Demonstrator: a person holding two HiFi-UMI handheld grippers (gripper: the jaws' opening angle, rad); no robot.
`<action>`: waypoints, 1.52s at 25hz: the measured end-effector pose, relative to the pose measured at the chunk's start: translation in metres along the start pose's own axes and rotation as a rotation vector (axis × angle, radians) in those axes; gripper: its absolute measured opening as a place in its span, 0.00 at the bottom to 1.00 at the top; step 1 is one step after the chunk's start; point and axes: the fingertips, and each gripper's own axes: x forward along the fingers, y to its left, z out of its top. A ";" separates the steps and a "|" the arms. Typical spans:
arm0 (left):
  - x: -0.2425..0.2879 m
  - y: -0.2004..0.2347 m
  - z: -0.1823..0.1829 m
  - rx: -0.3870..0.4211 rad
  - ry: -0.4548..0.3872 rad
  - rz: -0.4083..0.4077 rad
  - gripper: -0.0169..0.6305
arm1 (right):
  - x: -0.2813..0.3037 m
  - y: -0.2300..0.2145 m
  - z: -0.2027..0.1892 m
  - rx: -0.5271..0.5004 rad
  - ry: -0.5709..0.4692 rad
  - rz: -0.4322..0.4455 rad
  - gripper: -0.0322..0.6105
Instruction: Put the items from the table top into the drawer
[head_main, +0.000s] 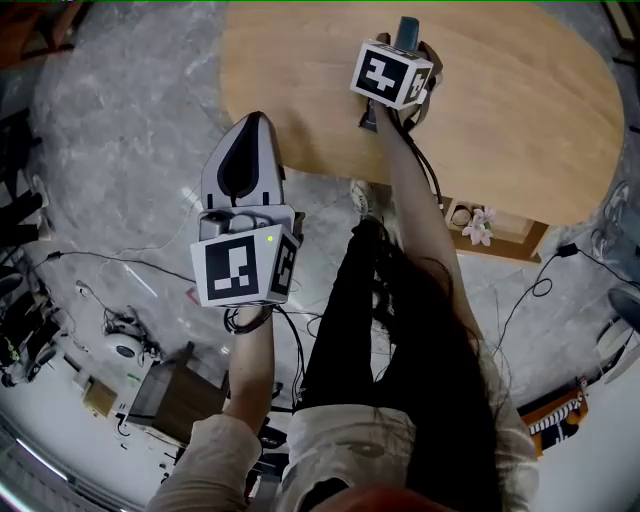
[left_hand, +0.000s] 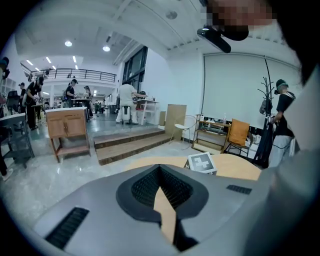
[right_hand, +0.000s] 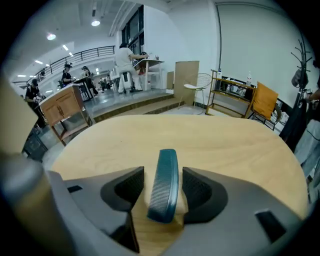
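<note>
A teal comb (right_hand: 164, 182) lies on the round wooden table (head_main: 500, 110), its long side pointing away from me. My right gripper (right_hand: 163, 175) stands open around it, one jaw on each side, with a strip of table showing between each pad and the comb. In the head view the comb (head_main: 407, 28) pokes out past the right gripper (head_main: 398, 42). My left gripper (head_main: 250, 125) is shut and empty, hovering over the floor at the table's left edge; in its own view the left gripper (left_hand: 160, 172) points toward the table (left_hand: 240, 167).
An open wooden drawer (head_main: 515, 228) holding a pink flower (head_main: 478, 228) sticks out under the table's near edge. Cables (head_main: 150, 265) and boxes (head_main: 165, 395) lie on the marble floor to the left. My legs stand next to the table.
</note>
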 end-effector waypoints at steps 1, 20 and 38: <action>-0.001 0.001 -0.003 -0.007 0.024 0.004 0.04 | 0.002 0.000 -0.002 -0.001 0.010 -0.005 0.41; 0.002 0.005 -0.007 -0.012 0.050 0.005 0.04 | 0.006 -0.001 -0.005 0.040 0.011 0.026 0.29; 0.009 -0.034 0.036 -0.013 -0.087 -0.058 0.04 | -0.151 -0.039 0.120 0.066 -0.394 0.141 0.29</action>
